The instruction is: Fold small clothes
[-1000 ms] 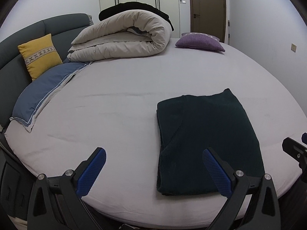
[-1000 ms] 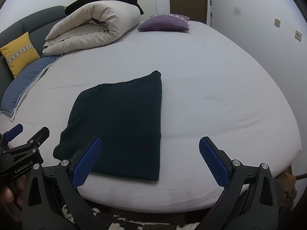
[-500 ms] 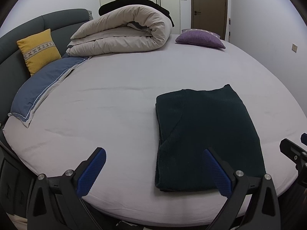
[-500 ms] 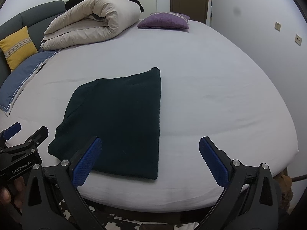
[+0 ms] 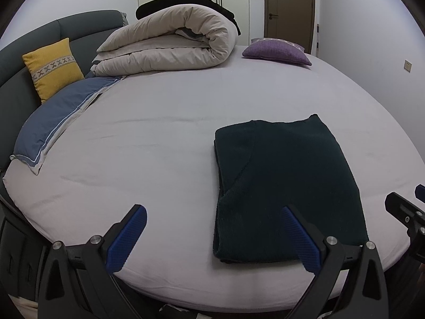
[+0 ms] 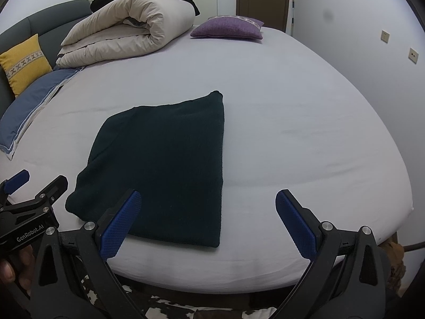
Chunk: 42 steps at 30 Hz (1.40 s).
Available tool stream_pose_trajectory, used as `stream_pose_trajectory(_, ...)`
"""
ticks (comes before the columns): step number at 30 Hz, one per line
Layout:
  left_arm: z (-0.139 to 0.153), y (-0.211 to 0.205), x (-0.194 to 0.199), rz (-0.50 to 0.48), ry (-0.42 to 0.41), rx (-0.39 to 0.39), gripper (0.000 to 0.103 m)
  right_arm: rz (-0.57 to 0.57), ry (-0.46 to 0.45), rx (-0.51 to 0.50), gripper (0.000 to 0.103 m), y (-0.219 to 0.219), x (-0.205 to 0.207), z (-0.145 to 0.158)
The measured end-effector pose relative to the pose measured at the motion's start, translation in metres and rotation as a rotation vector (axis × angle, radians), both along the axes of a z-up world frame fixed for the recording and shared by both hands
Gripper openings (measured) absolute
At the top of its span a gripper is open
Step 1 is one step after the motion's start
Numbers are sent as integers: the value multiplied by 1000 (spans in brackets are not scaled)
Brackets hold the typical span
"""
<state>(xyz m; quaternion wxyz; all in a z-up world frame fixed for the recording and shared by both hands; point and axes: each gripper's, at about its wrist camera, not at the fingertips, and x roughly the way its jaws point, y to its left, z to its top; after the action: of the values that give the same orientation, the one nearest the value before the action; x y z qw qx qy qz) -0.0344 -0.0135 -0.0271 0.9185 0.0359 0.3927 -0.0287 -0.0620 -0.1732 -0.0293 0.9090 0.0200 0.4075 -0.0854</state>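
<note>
A dark green knit garment (image 5: 284, 183) lies folded into a flat rectangle near the front edge of the bed (image 5: 159, 143). It also shows in the right wrist view (image 6: 164, 164). My left gripper (image 5: 212, 236) is open and empty, above the bed's front edge, its right finger over the garment's near edge. My right gripper (image 6: 208, 219) is open and empty, its left finger over the garment's near corner. Each gripper shows at the edge of the other's view.
A rolled beige duvet (image 5: 170, 45) with a black item on top lies at the back. A purple cushion (image 5: 276, 51) sits back right. A yellow cushion (image 5: 51, 66) and blue pillow (image 5: 55, 122) lie left by the grey headboard (image 5: 39, 37). A wall stands right.
Both grippers have drawn back and slightly up from the bed. The garment lies as before. Both grippers stay open.
</note>
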Motion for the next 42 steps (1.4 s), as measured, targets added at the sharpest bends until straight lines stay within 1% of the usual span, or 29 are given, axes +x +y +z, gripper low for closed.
stream_pose_trajectory(42,-3,2,-3,2,10,-2,103,-9,-5,6,103,5,2,-2)
